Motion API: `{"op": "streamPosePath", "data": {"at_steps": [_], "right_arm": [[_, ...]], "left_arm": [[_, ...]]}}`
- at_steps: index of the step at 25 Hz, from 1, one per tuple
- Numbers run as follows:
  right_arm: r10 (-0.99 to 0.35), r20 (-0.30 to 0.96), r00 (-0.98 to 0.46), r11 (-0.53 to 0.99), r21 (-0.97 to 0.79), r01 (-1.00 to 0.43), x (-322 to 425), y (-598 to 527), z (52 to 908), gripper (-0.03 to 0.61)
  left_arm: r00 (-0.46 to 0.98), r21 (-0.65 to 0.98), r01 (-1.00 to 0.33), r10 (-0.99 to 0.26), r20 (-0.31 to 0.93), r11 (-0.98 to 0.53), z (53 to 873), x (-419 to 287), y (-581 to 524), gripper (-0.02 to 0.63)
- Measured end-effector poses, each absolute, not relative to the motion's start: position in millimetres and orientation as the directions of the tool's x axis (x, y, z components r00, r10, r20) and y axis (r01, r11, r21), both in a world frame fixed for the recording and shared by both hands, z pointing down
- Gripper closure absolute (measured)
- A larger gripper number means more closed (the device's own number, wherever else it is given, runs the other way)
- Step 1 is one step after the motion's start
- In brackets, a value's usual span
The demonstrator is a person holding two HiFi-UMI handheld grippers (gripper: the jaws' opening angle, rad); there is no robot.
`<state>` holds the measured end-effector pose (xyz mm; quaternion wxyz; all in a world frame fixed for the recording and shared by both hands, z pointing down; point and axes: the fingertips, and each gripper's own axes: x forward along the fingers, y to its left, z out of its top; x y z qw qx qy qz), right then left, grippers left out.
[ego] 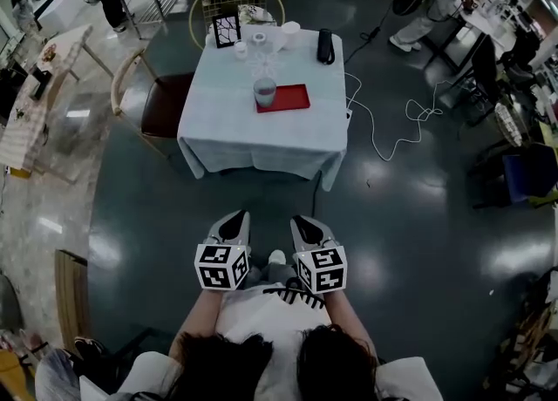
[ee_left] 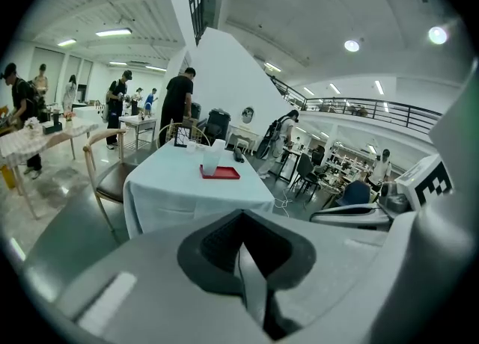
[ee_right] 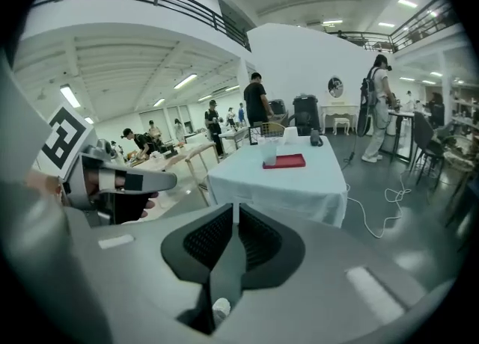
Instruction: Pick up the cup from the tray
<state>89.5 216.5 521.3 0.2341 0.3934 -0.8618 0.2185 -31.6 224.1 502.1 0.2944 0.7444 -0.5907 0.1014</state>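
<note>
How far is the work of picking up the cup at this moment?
Nothing is done yet: the cup stands on the red tray on the table. In hand: nothing; the left gripper and right gripper are shut and empty, far from the table. To do: approach, open, grasp, lift.

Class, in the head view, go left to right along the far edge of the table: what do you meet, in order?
black picture frame → white ring-shaped thing → white container → black handset-like object
</note>
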Motion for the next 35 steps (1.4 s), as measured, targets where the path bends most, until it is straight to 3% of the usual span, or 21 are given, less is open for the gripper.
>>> {"op": "streamPosePath", "data": {"at_steps": [3, 6, 11, 20, 35], "right_arm": [[-0.534, 0.564, -0.631, 0.635, -0.225, -0.739, 90.7, 216.8, 520.4, 0.430], [-0.521, 0.558, -0.645, 0.660, -0.216, -0.720, 94.3, 212.6, 518.4, 0.408], [-0.476, 0.553, -0.684, 0.706, -0.224, -0.672, 98.6, 207.7, 518.4, 0.315], [-0.498, 0.488, -0.717, 0.716, -0.236, -0.657, 97.2, 183.4, 504.3, 0.255], [-0.525, 0.478, -0.705, 0.707, -0.216, -0.673, 65.7, 97.8, 502.2, 0.242]], "left_arm": [[0.279, 0.318, -0.940, -0.821, 0.498, -0.126, 501.1, -22.3, 222.7, 0.614], [0.271, 0.311, -0.943, -0.822, 0.500, -0.121, 500.8, -14.6, 221.1, 0.614], [0.243, 0.281, -0.953, -0.832, 0.499, -0.110, 497.6, -4.1, 214.6, 0.614], [0.207, 0.253, -0.964, -0.838, 0.505, -0.086, 494.5, -9.4, 191.9, 0.614], [0.230, 0.274, -0.957, -0.826, 0.515, -0.096, 506.1, -39.9, 109.3, 0.614]]}}
